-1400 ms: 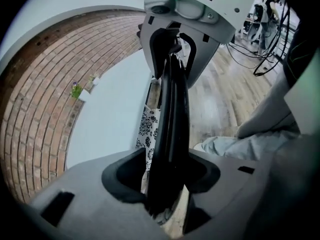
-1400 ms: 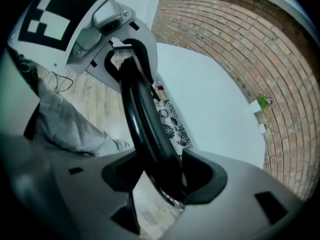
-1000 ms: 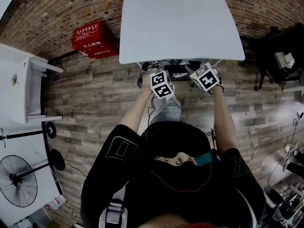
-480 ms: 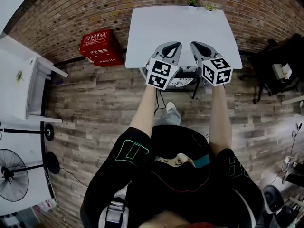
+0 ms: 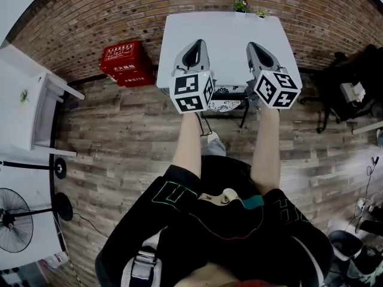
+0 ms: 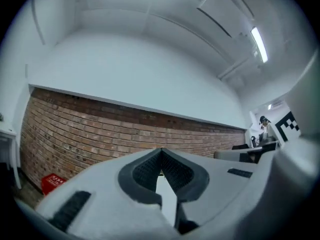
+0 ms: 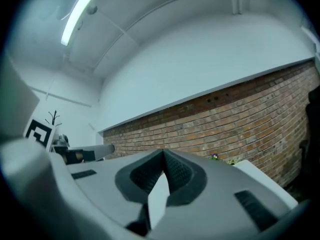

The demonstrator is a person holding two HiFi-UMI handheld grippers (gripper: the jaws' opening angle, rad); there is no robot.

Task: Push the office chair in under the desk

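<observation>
Behind the desk, brick wall (image 5: 90, 17); in front of it, plank floor (image 5: 119, 136). White desk (image 5: 227, 40) against that wall, top almost bare. Office chair (image 5: 232, 100) tucked beneath the desk, only dark parts showing below the near edge; exact depth under the top not readable. Red crate (image 5: 125, 61) on the floor just left of the desk.

Left gripper (image 5: 195, 42) (image 6: 160, 151) and right gripper (image 5: 254, 45) (image 7: 162, 154) held side by side above the desk's near edge. Both pointing level at the wall, both clenched tight on nothing, touching neither desk nor chair. Two small potted plants (image 5: 240, 5) at the desk's far edge.

Judged from this: push apparently done, chair in place. Little left beyond confirming it sits fully under.
</observation>
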